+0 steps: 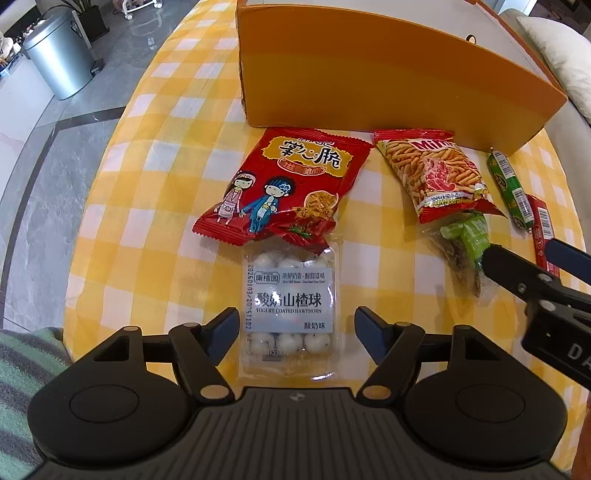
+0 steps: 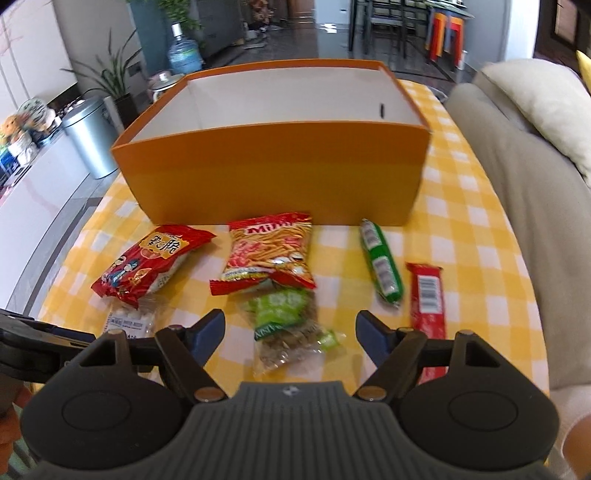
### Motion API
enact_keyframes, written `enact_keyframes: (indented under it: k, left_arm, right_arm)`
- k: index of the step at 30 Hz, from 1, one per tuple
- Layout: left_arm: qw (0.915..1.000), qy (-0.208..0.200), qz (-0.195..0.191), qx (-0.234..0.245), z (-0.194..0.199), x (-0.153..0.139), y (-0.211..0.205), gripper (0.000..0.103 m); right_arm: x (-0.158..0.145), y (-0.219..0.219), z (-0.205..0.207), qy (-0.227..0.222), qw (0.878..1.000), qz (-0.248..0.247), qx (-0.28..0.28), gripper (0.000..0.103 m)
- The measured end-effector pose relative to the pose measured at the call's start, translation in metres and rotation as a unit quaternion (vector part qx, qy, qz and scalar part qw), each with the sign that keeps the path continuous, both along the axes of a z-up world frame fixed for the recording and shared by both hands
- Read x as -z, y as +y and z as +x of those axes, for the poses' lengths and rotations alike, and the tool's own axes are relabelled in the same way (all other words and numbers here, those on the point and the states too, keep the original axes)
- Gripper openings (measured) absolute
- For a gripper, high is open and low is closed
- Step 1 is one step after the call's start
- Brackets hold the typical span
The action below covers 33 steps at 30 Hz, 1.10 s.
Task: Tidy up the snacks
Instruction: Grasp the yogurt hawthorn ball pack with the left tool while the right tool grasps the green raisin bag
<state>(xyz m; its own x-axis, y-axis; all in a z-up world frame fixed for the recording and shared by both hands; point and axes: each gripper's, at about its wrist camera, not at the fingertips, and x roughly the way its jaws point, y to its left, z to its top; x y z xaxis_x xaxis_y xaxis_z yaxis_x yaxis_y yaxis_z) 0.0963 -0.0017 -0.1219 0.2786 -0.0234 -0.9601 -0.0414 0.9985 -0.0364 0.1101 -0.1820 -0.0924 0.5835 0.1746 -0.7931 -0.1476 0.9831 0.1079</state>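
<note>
Your orange box (image 2: 273,177) stands at the far side of the bench (image 2: 480,258), white inside, with nothing visible in the part you can see. Before it lie a red noodle-snack bag (image 1: 284,184), a Mimi stick bag (image 2: 269,254), a green sausage (image 2: 382,266) and a red bar (image 2: 426,299). Your left gripper (image 1: 297,332) holds its jaws open either side of the yogurt hawthorn pack (image 1: 291,306), untouched; your right gripper (image 2: 290,332) has open jaws flanking the green packet (image 2: 288,325).

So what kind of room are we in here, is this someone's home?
Most likely a home living and dining area: a sofa with a cushion beside the table with the yellow checked cloth, a water cooler bottle, and dining chairs further back.
</note>
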Motion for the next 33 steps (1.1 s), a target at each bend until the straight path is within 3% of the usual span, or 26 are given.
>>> enact_keyframes:
  k: [14,18,33]
  left_arm:
    - [0.9996,0.004,0.020,0.020,0.003,0.013,-0.008,0.071]
    - [0.9995,-0.002,0.021,0.024,0.002,0.013,-0.009,0.070]
    - [0.9986,0.001,0.019,0.050,0.001,0.013,-0.018,0.066]
  right_arm:
    - [0.031,0.010,0.020,0.022,0.999,-0.031,-0.031,0.074]
    - [0.038,0.012,0.022,0.034,0.998,-0.050,-0.029,0.064]
    - [0.039,0.007,0.023,0.101,0.994,-0.039,-0.008,0.055]
